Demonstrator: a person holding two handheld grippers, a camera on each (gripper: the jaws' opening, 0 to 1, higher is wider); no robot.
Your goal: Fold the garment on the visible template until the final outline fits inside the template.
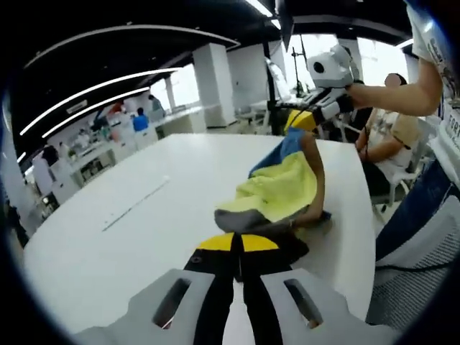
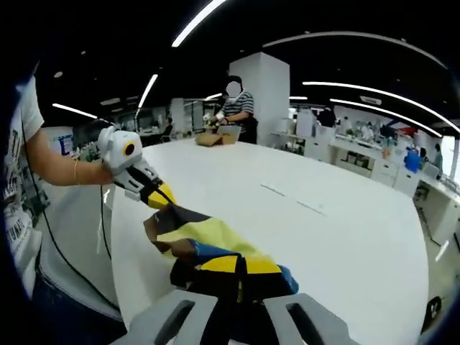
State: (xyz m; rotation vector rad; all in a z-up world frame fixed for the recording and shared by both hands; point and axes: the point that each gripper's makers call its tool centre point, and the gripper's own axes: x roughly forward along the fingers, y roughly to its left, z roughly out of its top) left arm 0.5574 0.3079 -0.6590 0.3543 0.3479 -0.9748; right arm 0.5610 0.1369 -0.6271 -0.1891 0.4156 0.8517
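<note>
A yellow, blue and grey garment (image 1: 287, 187) hangs bunched just above the white table (image 1: 144, 237), stretched between both grippers. In the left gripper view my left gripper (image 1: 237, 243) is shut on the garment's near end, and the right gripper (image 1: 305, 118) holds the far end up by a person's hand. In the right gripper view my right gripper (image 2: 241, 266) is shut on the garment (image 2: 215, 241), while the left gripper (image 2: 164, 195) pinches its dark corner at the left. A faint thin line (image 1: 136, 205) is marked on the tabletop.
The table (image 2: 323, 237) is wide and bare to the right, with faint short marks (image 2: 295, 198). A person with a cardboard box (image 2: 215, 138) stands at its far end. A mesh chair (image 1: 424, 277) and a seated person are past the table's right edge.
</note>
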